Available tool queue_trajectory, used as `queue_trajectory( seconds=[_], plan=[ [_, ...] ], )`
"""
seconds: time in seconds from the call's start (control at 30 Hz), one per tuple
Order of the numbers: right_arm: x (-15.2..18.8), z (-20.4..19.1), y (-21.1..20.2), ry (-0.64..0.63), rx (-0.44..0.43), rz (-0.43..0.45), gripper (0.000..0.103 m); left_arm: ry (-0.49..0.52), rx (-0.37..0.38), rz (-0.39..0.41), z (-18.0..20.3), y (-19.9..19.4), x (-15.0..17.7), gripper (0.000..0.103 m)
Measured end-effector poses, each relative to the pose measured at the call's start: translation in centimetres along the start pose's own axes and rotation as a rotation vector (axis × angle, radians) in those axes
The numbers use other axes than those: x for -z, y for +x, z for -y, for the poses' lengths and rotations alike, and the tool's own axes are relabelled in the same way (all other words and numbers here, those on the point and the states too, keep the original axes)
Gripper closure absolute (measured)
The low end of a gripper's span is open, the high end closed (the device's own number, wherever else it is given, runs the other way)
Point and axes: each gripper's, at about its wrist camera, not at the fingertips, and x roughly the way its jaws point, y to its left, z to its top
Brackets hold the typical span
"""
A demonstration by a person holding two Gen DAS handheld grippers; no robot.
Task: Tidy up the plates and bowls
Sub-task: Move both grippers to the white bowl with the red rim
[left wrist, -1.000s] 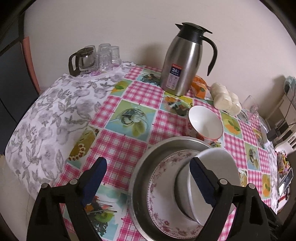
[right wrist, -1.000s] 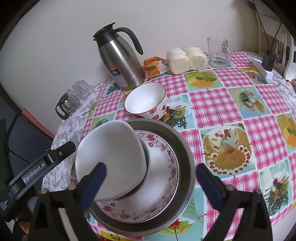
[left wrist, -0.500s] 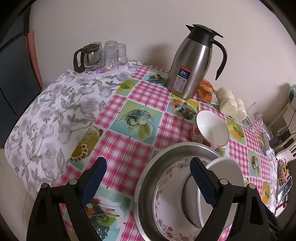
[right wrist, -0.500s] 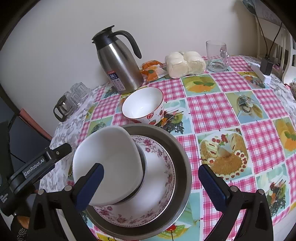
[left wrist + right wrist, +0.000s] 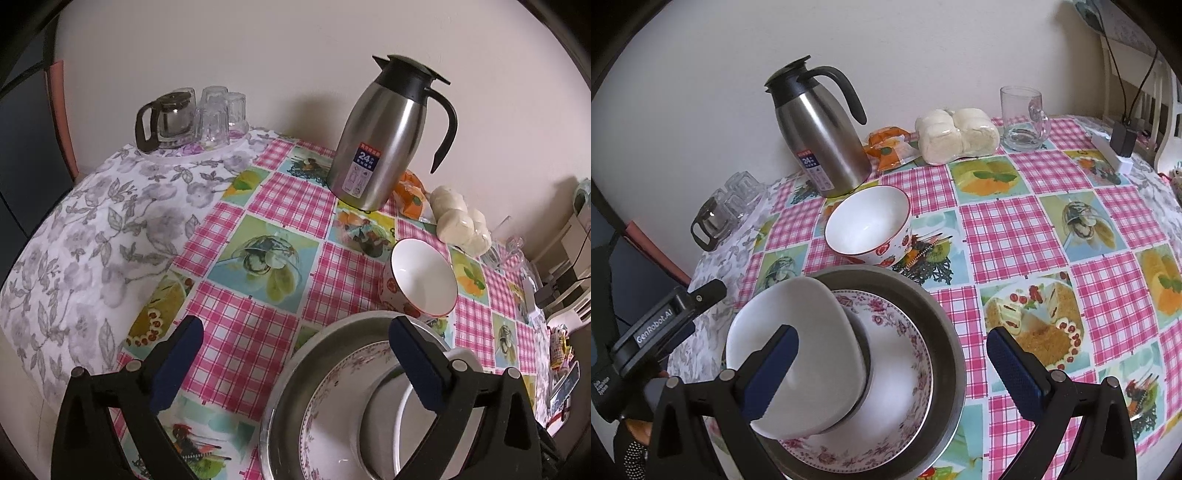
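Note:
A steel basin (image 5: 947,332) near the table's front holds a floral plate (image 5: 905,391). On the plate stands a small steel bowl (image 5: 862,347) with a white bowl (image 5: 790,325) lying tilted in it, its rim over the basin's left edge. Behind the basin stands a strawberry-print bowl (image 5: 868,229) (image 5: 423,280). My left gripper (image 5: 295,350) is left of the stack, its jaws opening with nothing between them; its right finger (image 5: 417,365) overlaps the basin (image 5: 295,384). My right gripper (image 5: 892,350) hangs open over the stack, its left finger in front of the white bowl.
A steel thermos jug (image 5: 384,140) stands at the back, with a glass teapot and tumblers (image 5: 192,118) on a tray to its left. Wrapped buns (image 5: 956,134), an orange packet (image 5: 890,147), a glass mug (image 5: 1023,118) and a charger (image 5: 1123,144) lie to the right.
My left gripper has drawn back to the left, away from the white bowl, and its jaws stand a little wider. The white bowl stays tilted in the stack. The right gripper has hardly moved.

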Motion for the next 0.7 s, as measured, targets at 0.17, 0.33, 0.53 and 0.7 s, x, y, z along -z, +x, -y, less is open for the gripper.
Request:
queue_trajectory(
  seconds=[0.17, 0.33, 0.53, 0.7],
  plan=[
    [-0.9, 0.8, 0.4, 0.024, -0.019, -0.006, 0.0, 0.003, 0.034, 0.013, 0.4, 0.8, -1.0, 0.003],
    [-2.9, 2.2, 1.0, 0.038, 0.003, -0.006, 0.0, 0.085, 0.018, 0.062, 1.6, 1.3, -2.9, 0.003],
    [-6.0, 3.2, 2.6, 0.025, 0.011, -0.038, 0.0, 0.255, 0.044, -0.053, 3.7, 3.9, -5.6, 0.003],
    [-8.2, 2.8, 4.6, -0.013, -0.014, -0.082, 0.0, 0.372, 0.034, -0.062, 5.9, 5.0, -7.2, 0.003]
  ],
)
